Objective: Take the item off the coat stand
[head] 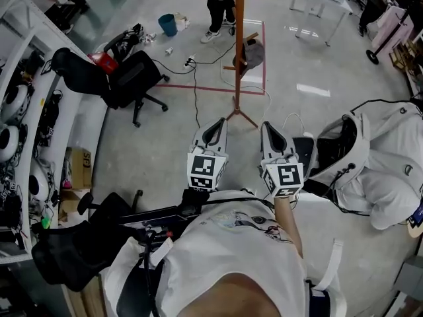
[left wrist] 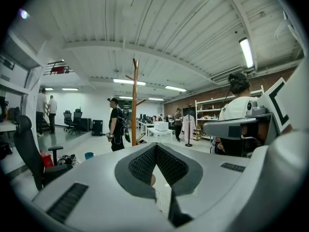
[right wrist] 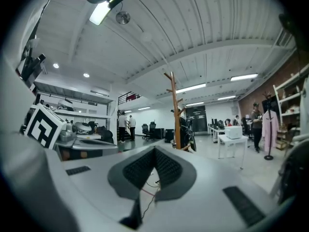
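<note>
A tall wooden coat stand (head: 238, 45) rises from the grey floor ahead, inside a square of pink tape. A grey item (head: 252, 53) hangs from one of its lower pegs. My left gripper (head: 211, 132) and right gripper (head: 271, 135) are held side by side in front of my chest, well short of the stand's feet. Both point towards it with nothing between the jaws. In the left gripper view the stand (left wrist: 134, 103) is far off beyond the shut left gripper (left wrist: 155, 147). The right gripper view shows the stand (right wrist: 174, 111) past the shut right gripper (right wrist: 154, 149).
A person in black (head: 219, 4) stands just behind the stand. A black office chair (head: 132, 78) and a blue bin (head: 168, 24) are to the left, with cables (head: 195, 78) across the floor. A seated person in white (head: 377, 167) is close on my right. Shelving (head: 26, 111) lines the left.
</note>
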`<state>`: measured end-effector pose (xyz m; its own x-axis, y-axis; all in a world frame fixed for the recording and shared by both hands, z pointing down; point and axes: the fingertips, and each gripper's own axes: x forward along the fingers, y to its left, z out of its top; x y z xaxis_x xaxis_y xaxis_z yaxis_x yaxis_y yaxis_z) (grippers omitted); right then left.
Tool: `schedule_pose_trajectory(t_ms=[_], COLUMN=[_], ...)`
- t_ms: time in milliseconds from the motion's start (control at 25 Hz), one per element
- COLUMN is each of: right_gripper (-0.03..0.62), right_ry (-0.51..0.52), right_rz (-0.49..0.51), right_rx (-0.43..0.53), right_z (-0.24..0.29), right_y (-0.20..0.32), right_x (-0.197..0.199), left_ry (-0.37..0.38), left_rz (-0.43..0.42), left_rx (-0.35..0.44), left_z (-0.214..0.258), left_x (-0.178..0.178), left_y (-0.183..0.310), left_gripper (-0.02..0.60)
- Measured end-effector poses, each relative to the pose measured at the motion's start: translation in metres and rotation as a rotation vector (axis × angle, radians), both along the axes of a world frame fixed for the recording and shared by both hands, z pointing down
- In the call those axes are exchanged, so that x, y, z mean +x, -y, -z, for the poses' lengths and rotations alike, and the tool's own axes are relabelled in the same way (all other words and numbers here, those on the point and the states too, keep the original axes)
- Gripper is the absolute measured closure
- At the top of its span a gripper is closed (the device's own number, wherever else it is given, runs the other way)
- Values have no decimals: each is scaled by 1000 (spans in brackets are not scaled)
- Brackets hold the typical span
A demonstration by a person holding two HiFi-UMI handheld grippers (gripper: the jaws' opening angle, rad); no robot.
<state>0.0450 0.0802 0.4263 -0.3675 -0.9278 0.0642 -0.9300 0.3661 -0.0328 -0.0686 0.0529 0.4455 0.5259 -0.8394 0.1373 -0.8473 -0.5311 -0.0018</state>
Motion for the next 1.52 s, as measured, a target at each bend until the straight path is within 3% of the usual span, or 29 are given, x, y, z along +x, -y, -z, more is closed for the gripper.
schedule_pose_trajectory(t_ms=[360, 560, 800, 1160, 1520], right_gripper=[589, 589, 589, 589, 589], right_ry=[-2, 0, 16, 19, 6], right_rz=[55, 112, 89, 68, 32], right_rx=[-11, -38, -42, -51, -38], right_z=[-7, -16, -28, -33, -25], right_y=[-25, -16, -33, 38, 132], right_x=[-3, 2, -1, 3, -4], left_ry=[-36, -38, -32, -35, -58], left_rz=[7, 41, 34, 46, -29], left_rx=[-34, -63, -65, -52, -33], left_z=[-7, -16, -28, -22, -10], left_x=[14, 26, 22, 16, 23], left_y=[-24, -8, -29, 44, 141], left_gripper=[578, 580, 580, 578, 578])
